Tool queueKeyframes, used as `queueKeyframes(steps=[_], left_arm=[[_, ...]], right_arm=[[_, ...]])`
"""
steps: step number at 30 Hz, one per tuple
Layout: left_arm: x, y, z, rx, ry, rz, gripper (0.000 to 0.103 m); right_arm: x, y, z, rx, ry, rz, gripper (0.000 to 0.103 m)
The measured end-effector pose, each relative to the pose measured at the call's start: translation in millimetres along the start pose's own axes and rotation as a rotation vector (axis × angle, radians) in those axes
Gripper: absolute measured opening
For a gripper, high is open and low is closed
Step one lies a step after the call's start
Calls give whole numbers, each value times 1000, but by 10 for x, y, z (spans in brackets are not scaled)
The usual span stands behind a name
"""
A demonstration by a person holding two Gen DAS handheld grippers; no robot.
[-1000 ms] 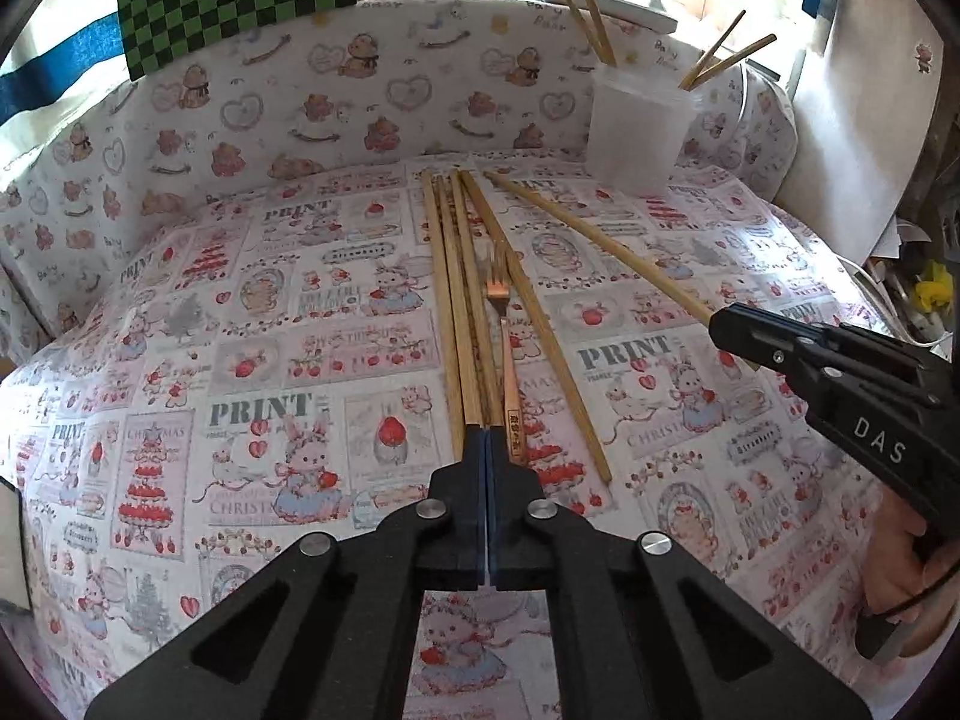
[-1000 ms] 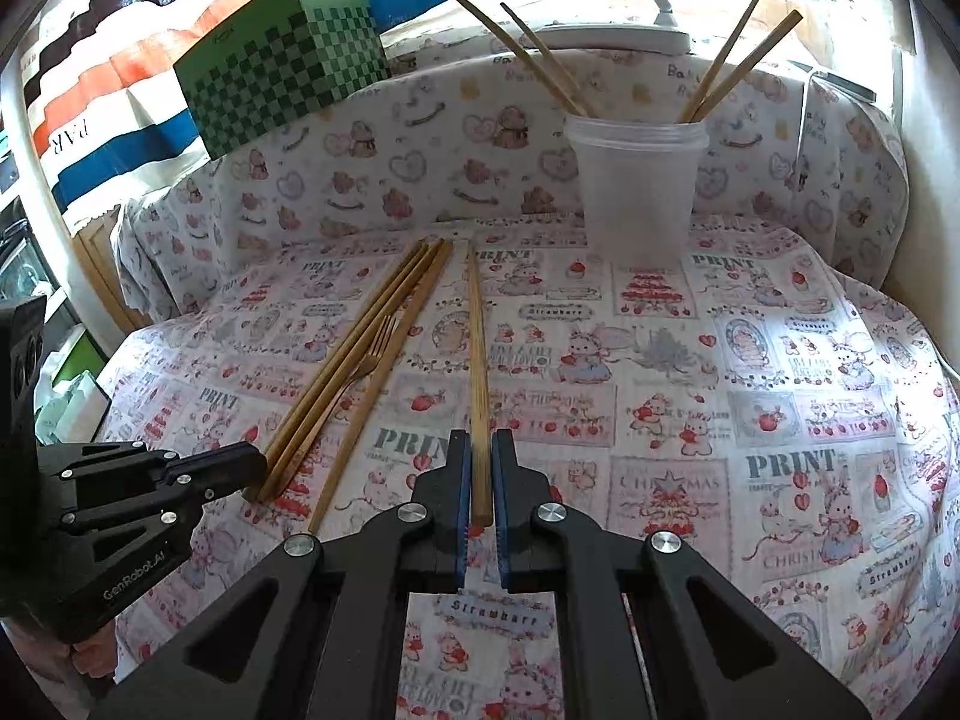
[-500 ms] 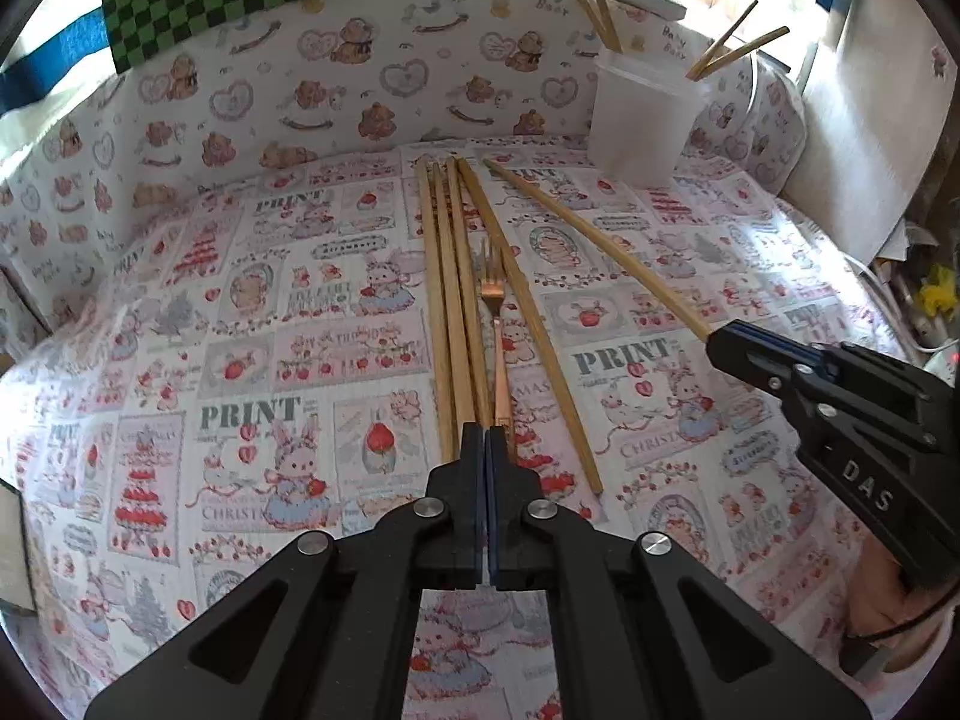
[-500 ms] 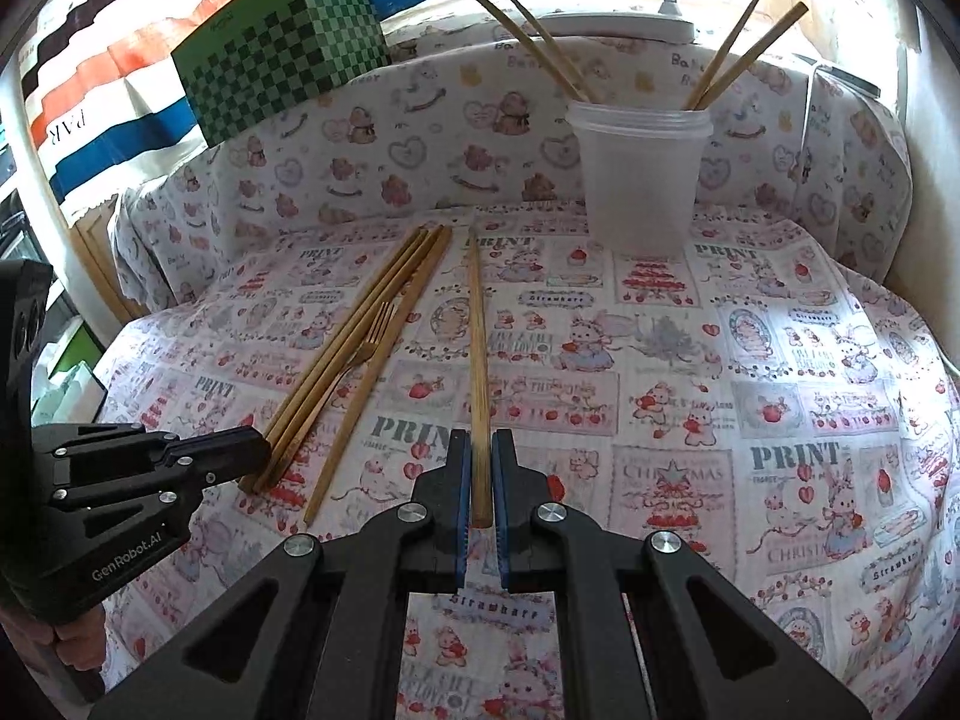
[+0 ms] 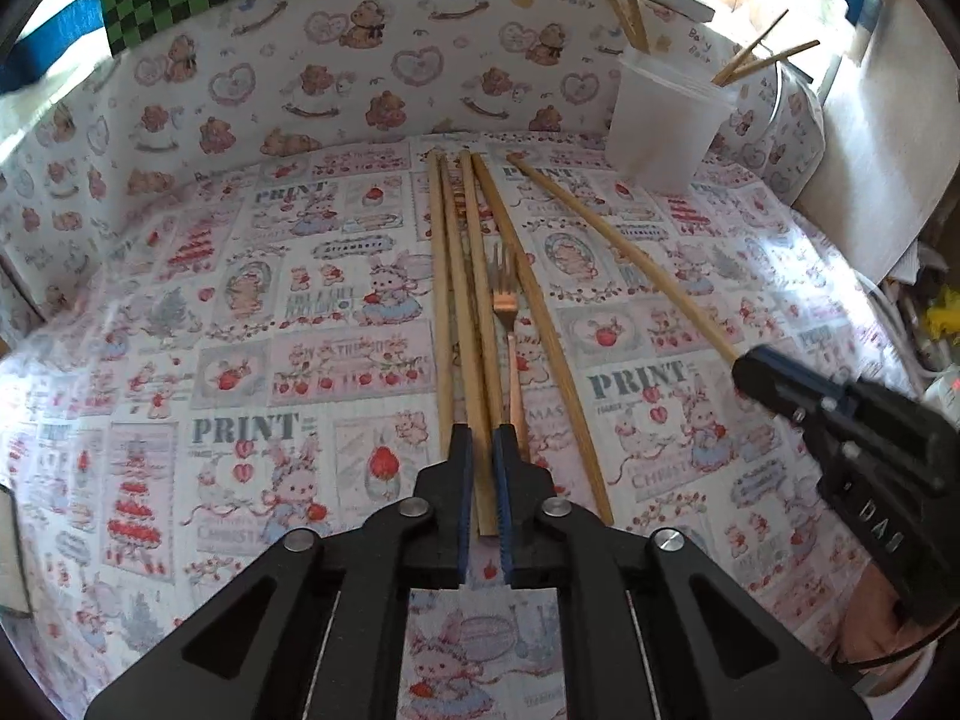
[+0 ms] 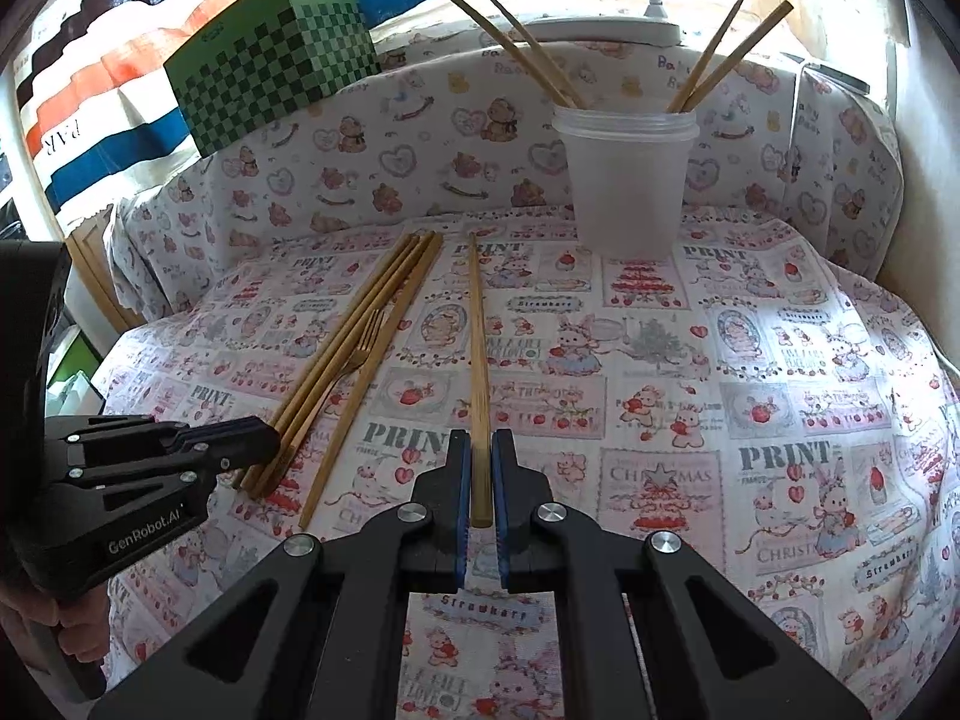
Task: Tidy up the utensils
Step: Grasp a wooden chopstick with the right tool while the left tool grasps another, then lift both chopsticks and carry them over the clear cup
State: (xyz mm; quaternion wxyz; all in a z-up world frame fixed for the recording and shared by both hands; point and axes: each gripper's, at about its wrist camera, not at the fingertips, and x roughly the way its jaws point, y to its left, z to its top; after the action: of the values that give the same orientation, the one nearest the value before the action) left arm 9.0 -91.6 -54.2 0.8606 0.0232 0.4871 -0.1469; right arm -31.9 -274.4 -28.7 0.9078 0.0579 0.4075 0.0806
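Observation:
Several wooden chopsticks [image 5: 462, 270] and a copper fork [image 5: 507, 300] lie side by side on the printed cloth. My left gripper [image 5: 482, 438] sits at their near ends; its jaws are opening, with one chopstick's end between them and a thin gap beside it. In the right wrist view it shows at the left [image 6: 264, 441]. My right gripper [image 6: 478, 441] is shut on the near end of a single chopstick [image 6: 477, 348], which lies pointing toward the translucent cup [image 6: 624, 180]. The cup stands at the back with several chopsticks in it.
A green checked box [image 6: 270, 60] rests on the raised, cloth-covered back edge. A white lamp base [image 6: 600, 30] stands behind the cup. The cloth [image 6: 750, 360] covers the table's right half. A hand [image 5: 870, 630] holds the right gripper's handle.
In the left wrist view the jaws went from fully shut to slightly parted, with a chopstick end now between them, and the view tipped down a little. The right gripper has not moved.

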Motion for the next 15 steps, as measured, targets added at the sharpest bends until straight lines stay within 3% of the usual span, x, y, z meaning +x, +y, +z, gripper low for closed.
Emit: queueKeyframes(steps=[4, 8, 11, 15], left_arm=[[34, 18, 50, -14, 4, -20, 8], [18, 55, 2, 18, 12, 101, 20], [-46, 153, -49, -20, 4, 75, 17], [-69, 75, -81, 17, -7, 115, 17]], right_arm=[[4, 19, -1, -13, -2, -11, 8], [15, 15, -4, -13, 2, -16, 8], [4, 18, 4, -13, -2, -12, 8], [2, 35, 1, -21, -8, -20, 8]])
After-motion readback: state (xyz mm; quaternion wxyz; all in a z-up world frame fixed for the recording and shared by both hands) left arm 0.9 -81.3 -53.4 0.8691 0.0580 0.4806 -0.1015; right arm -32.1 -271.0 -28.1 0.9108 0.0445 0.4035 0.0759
